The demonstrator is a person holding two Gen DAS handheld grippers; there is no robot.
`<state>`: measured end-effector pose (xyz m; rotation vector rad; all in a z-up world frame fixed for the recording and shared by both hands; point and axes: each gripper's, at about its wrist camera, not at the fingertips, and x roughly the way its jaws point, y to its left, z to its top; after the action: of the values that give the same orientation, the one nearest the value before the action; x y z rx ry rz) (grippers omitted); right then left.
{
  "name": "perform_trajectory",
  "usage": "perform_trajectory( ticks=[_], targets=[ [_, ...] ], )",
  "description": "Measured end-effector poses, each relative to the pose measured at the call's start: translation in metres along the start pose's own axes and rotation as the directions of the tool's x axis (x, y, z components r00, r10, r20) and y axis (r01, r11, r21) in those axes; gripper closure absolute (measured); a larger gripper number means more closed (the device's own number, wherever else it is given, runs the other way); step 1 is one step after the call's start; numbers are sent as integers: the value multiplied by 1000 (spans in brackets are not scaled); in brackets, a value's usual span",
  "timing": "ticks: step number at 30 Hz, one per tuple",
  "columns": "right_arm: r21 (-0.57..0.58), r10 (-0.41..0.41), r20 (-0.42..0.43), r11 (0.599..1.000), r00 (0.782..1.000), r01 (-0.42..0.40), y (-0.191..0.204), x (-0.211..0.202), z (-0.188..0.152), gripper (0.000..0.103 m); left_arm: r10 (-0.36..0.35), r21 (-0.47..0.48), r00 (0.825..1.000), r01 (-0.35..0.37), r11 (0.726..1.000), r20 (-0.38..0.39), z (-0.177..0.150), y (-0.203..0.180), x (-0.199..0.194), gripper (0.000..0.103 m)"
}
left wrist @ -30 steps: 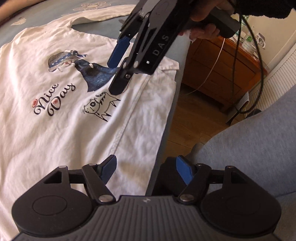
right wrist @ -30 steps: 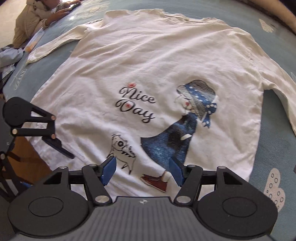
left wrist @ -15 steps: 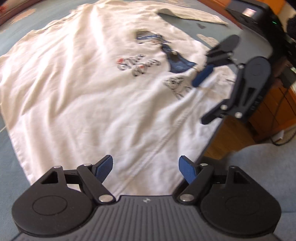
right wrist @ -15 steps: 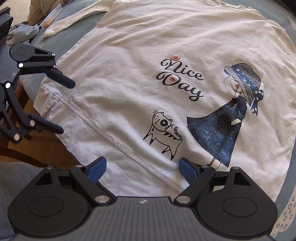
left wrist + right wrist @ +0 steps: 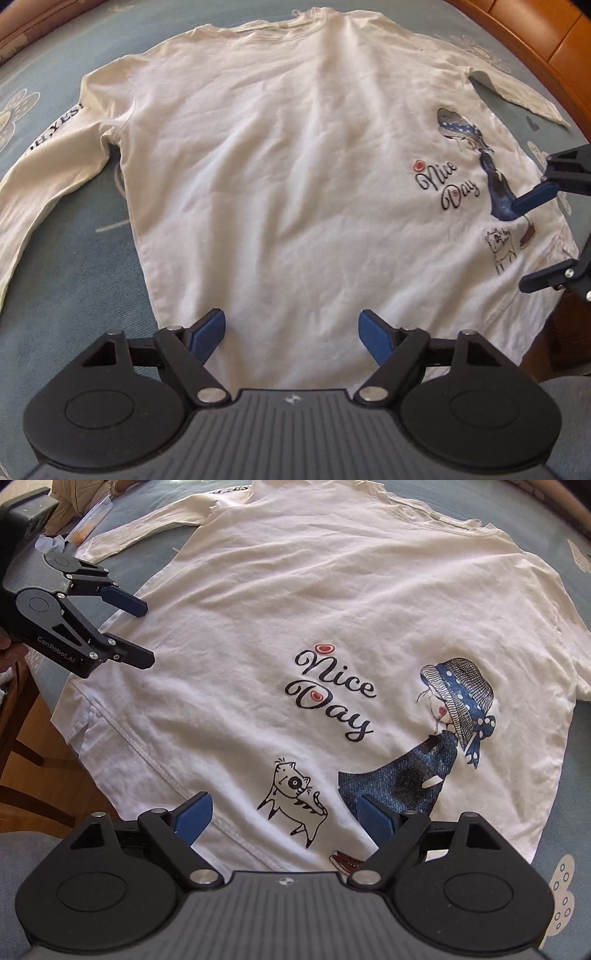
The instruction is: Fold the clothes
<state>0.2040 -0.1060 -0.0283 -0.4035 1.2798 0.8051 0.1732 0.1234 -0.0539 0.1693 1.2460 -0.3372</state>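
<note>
We held both grippers wide and empty above the white shirt [image 5: 295,177]: left gripper [image 5: 293,332] over its hem, right gripper [image 5: 284,814] by its cat print [image 5: 295,808].

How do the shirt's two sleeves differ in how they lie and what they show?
In the left wrist view, the left-hand sleeve bends at the elbow and runs down toward the camera; the right-hand sleeve lies out straight toward the wooden edge. The left-hand sleeve carries dark lettering; the right-hand sleeve shows none. Both are long, cream, and flat on the blue cover, not yet folded over the shirt.
</note>
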Motion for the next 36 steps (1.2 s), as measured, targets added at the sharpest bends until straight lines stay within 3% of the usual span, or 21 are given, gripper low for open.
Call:
perform_trajectory(
  ticks=[5,10,15,19,21,24,30,36],
  targets=[
    [21,-44,20,999,999,43,-15,-6,5,14,95,21,995,-94,995,-37,-4,10,-1,23],
    [18,-101,35,995,994,100,-17,4,19,14,40,19,995,-42,999,89,30,20,-11,23],
    [27,-130,46,991,990,129,-20,19,47,14,21,-49,984,-12,999,174,79,38,22,23],
    [57,-146,-5,988,989,146,-24,35,57,13,111,-84,980,-98,992,166,86,60,36,23],
    [84,-148,-24,985,989,149,-27,40,57,4,133,-84,977,-120,989,164,84,68,36,23],
    [115,-137,-27,984,990,139,-31,44,57,0,215,-60,966,-208,976,145,82,73,33,20],
    [127,-160,-38,978,986,163,-30,46,59,0,141,-150,974,-115,982,176,84,79,2,23],
    [149,-170,-70,973,983,178,-32,49,64,0,-43,-59,971,58,997,233,97,47,2,22]
  ],
)
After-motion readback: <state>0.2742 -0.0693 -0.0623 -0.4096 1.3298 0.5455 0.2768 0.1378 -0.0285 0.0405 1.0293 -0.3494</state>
